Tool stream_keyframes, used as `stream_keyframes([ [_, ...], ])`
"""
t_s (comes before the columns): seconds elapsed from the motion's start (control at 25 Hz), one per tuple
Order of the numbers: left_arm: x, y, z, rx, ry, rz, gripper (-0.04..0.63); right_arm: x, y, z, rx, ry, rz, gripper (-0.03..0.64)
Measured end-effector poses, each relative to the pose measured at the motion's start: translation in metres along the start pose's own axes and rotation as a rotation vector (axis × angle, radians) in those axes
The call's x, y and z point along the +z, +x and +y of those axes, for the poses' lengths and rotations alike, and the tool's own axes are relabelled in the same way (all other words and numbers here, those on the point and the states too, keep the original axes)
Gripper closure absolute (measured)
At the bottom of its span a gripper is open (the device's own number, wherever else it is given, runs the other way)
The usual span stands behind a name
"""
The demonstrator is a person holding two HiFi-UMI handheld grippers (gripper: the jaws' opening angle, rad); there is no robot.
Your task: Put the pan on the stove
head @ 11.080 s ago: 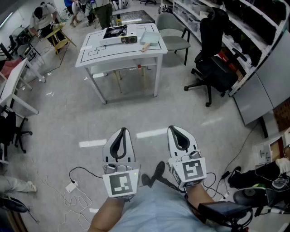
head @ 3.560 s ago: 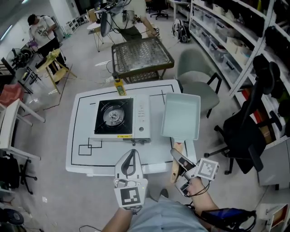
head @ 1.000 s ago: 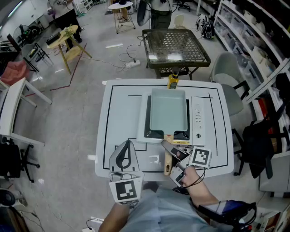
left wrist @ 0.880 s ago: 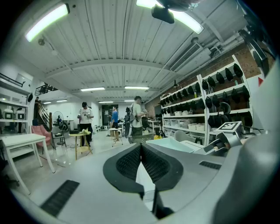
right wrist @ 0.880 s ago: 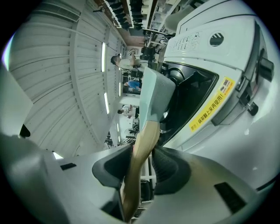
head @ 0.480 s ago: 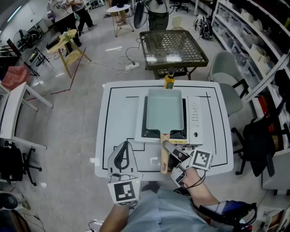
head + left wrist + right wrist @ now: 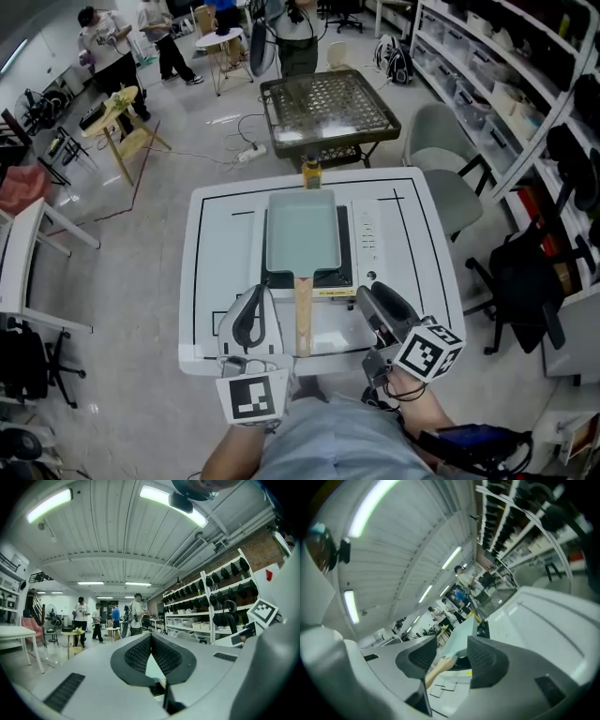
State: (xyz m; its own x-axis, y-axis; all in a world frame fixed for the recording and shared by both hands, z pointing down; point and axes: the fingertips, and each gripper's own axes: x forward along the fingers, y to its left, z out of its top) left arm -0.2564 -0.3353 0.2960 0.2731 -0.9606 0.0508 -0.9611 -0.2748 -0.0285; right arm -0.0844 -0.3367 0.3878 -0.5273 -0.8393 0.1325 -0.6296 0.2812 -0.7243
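Note:
The pale green rectangular pan (image 7: 302, 232) lies flat on the white stove (image 7: 367, 239) at the middle of the table (image 7: 220, 272). Its wooden handle (image 7: 303, 317) points toward me over the table's front. My right gripper (image 7: 373, 302) hovers to the right of the handle, apart from it. Its jaws have just been opening and stand open with nothing between them. In the right gripper view (image 7: 452, 653) the pan (image 7: 464, 639) and handle (image 7: 438, 667) show beyond the gap. My left gripper (image 7: 253, 292) is shut and empty, left of the handle; its pads (image 7: 140, 651) meet.
A yellow canister (image 7: 311, 174) stands at the stove's far edge. Behind the table is a metal mesh cart (image 7: 328, 103); a grey chair (image 7: 441, 178) and a black office chair (image 7: 525, 272) are to the right. People stand far off at the upper left.
The right gripper has let go of the wooden handle, rolled, and drawn back to the right. The pan stays on the stove. The left gripper rose slightly.

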Motion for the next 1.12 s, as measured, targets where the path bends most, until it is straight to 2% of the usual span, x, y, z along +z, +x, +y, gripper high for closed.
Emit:
stream_keyframes([
  [0.12, 0.010, 0.000, -0.025, -0.022, 0.012, -0.023, 0.577, 0.027, -0.020, 0.015, -0.014, -0.288, -0.055, 0.407],
  [0.2, 0.020, 0.000, -0.039, -0.028, 0.027, -0.061, 0.577, 0.040, -0.033, 0.024, -0.029, -0.441, -0.089, 0.410],
  [0.32, 0.025, 0.001, -0.065, -0.035, 0.019, -0.086, 0.577, 0.053, -0.056, 0.027, -0.070, -0.601, -0.124, 0.480],
  [0.48, 0.025, -0.002, -0.101, -0.065, 0.010, -0.082, 0.577, 0.066, -0.082, 0.022, -0.129, -0.750, -0.158, 0.537],
  [0.56, 0.025, -0.004, -0.116, -0.074, 0.015, -0.077, 0.577, 0.071, -0.093, 0.020, -0.146, -0.793, -0.171, 0.546],
  [0.72, 0.027, -0.008, -0.136, -0.086, 0.026, -0.073, 0.577, 0.078, -0.109, 0.017, -0.156, -0.812, -0.194, 0.552],
  [1.12, 0.026, -0.021, -0.142, -0.068, 0.034, -0.078, 0.577, 0.072, -0.118, 0.022, -0.128, -0.840, -0.206, 0.567],
])
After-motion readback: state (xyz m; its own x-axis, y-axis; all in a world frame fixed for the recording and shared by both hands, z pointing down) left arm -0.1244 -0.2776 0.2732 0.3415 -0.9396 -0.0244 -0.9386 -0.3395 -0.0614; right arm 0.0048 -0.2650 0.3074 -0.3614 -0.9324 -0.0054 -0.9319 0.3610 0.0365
